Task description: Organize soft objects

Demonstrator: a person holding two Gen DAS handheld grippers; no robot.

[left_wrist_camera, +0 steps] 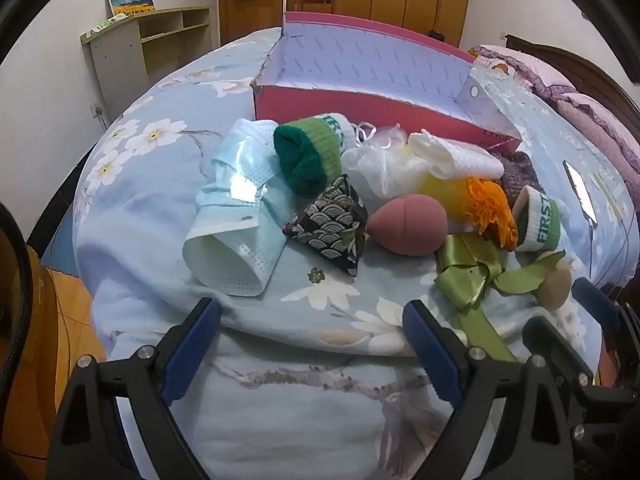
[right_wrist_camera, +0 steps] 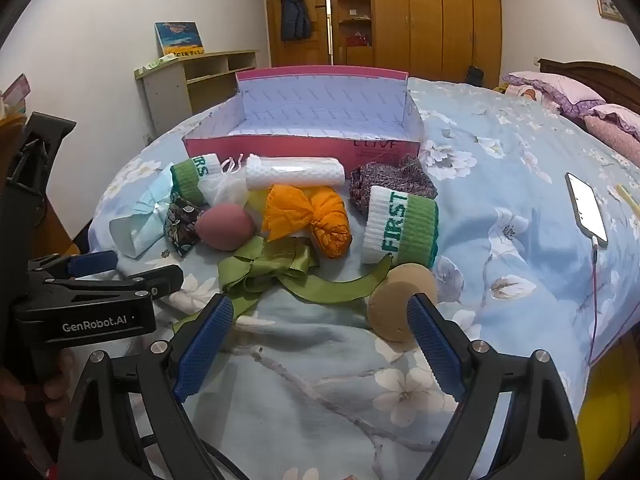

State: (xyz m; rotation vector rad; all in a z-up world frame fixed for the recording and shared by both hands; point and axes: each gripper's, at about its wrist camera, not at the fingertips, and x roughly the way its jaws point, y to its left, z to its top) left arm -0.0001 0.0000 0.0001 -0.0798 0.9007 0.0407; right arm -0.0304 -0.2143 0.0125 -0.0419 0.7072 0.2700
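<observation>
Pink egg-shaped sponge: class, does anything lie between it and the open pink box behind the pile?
Yes. The pink egg-shaped sponge lies at the front of the pile. Between it and the pink box lie a white mesh bag and a white rolled cloth. It would have to be lifted over them.

Bedroom, white walls. Bed (right_wrist_camera: 500, 184) with blue floral quilt is the landmark. Beyond its far edge: wooden wardrobe (right_wrist_camera: 436, 16) (full-height doors) and open doorway (right_wrist_camera: 328, 20). Left of bed: low pale shelf unit (right_wrist_camera: 192, 80), painting (right_wrist_camera: 179, 38) on top. Headboard (right_wrist_camera: 592, 76) right. Orange floor tiles (left_wrist_camera: 76, 300).
</observation>
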